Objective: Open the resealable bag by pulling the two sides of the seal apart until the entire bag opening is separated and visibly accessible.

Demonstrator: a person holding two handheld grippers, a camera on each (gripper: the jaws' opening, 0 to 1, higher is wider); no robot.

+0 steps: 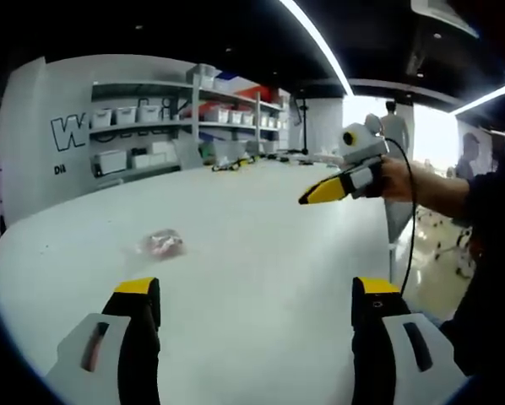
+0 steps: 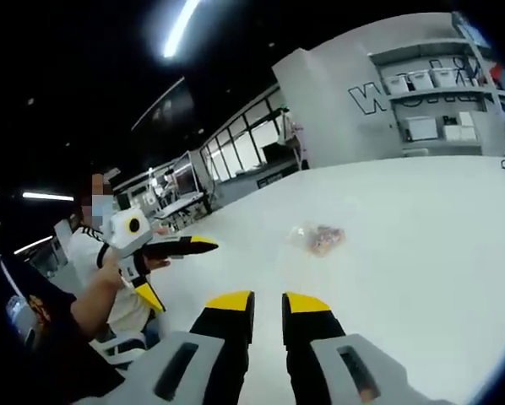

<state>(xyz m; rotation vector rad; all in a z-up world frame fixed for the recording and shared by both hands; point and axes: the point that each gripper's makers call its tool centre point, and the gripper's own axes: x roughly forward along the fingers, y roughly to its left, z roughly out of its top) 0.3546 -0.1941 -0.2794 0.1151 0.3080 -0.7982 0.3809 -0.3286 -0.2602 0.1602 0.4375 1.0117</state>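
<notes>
- The resealable bag (image 1: 162, 244) is seen lying flat on the white table (image 1: 261, 228), with something pinkish visible through its clear film; whether its seal is closed cannot be told.
- In the left gripper view the bag is placed ahead of the left gripper (image 1: 257, 291), just beyond and slightly outside its left finger (image 1: 138, 295), and is touched by neither finger.
- The left gripper's fingers are held wide apart, with nothing between them.
- In the right gripper view the bag (image 2: 318, 238) is found ahead of the right gripper (image 2: 268, 304), beyond its right finger (image 2: 305, 305) and well apart from it.
- The right gripper's fingers are drawn narrow, with only a thin gap left between the yellow tips and nothing gripped.
- The right gripper (image 1: 320, 192) is also seen in the left gripper view, raised above the table in a hand (image 1: 396, 177), far from the bag.
- The left gripper (image 2: 185, 253) is seen in the right gripper view, held off the table edge, its fingers spread.
- Shelves (image 1: 185, 118) loaded with white bins are seen against the wall beyond the table.
</notes>
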